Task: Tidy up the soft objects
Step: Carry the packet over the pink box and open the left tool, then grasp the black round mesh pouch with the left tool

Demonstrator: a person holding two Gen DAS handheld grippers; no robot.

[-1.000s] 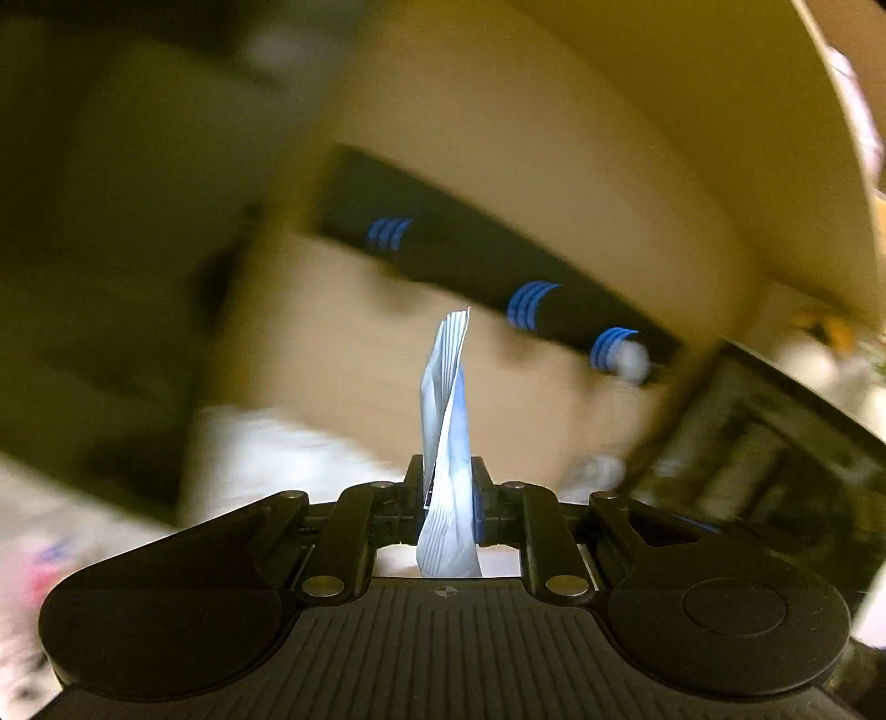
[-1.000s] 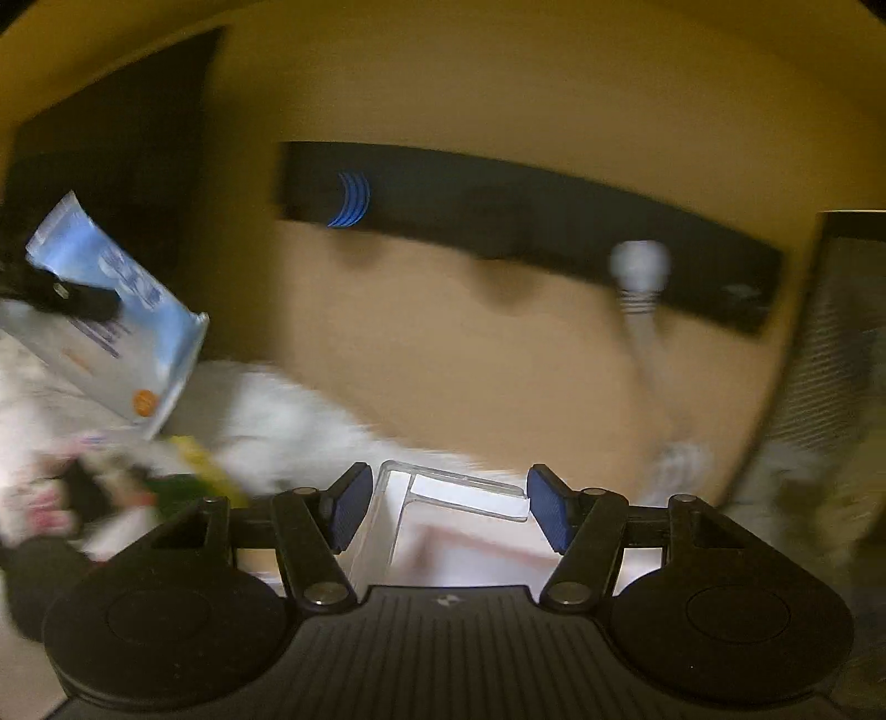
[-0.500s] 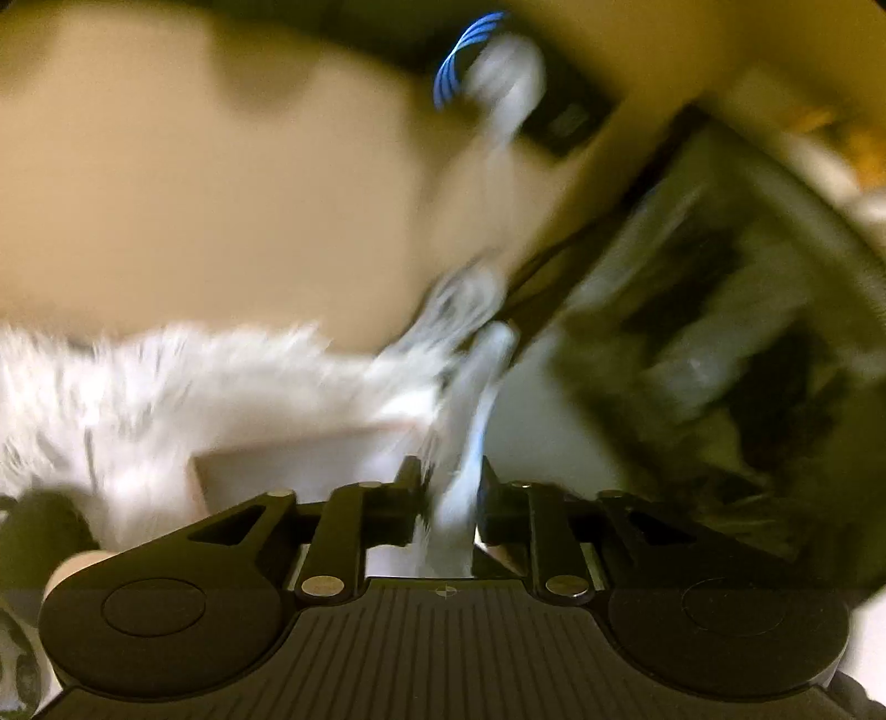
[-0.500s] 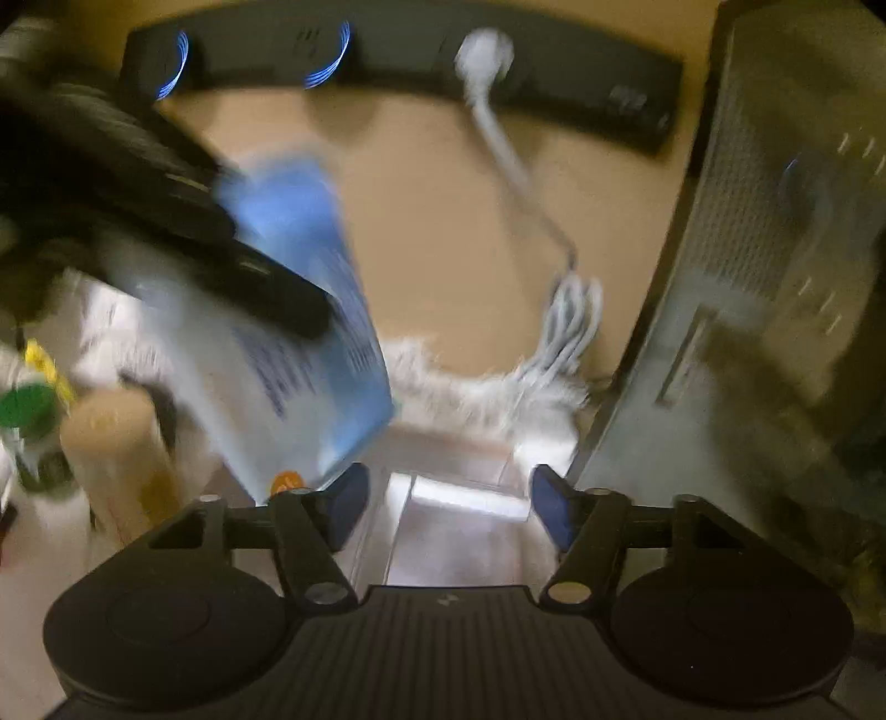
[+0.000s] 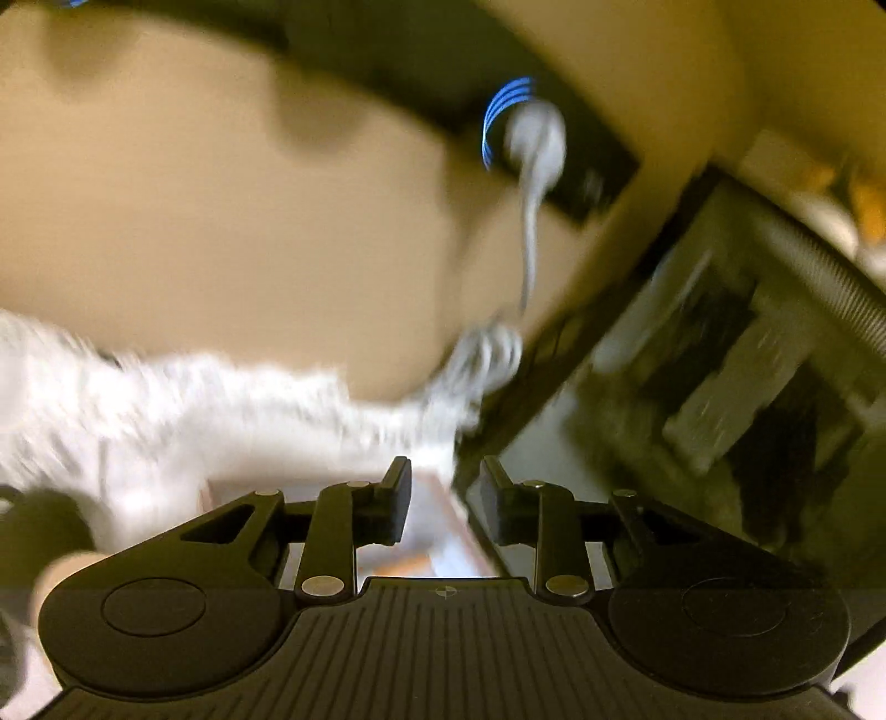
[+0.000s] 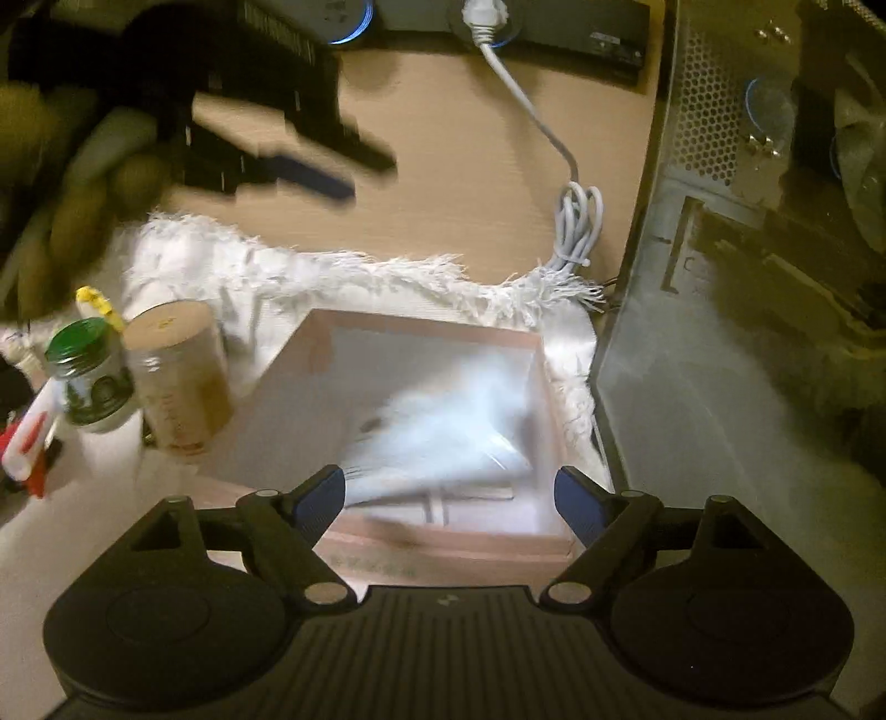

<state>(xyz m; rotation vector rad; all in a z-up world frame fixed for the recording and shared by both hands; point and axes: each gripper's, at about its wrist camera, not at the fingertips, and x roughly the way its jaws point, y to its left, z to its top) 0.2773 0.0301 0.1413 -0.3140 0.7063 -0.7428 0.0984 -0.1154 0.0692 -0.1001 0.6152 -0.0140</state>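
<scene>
A pale soft packet (image 6: 443, 437), blurred, lies in the open pink-rimmed box (image 6: 421, 321) in the right wrist view. My right gripper (image 6: 449, 493) is open and empty just above the box's near edge. My left gripper (image 5: 446, 498) is open and empty; it also shows in the right wrist view (image 6: 326, 166) at upper left, above the desk behind the box. In the left wrist view a corner of the box (image 5: 437, 498) shows between the fingers.
A white fringed cloth (image 6: 354, 271) lies under the box. A tan canister (image 6: 177, 376) and a green-lidded jar (image 6: 88, 371) stand left of it. A computer case (image 6: 720, 277) stands right. A white cable (image 6: 576, 221) and a black power strip (image 6: 554, 27) lie behind.
My left gripper was shut on the blue-white packet; it carried it right and down over the box, then opened. The packet now lies in the box. My right gripper tilted down over the box.
</scene>
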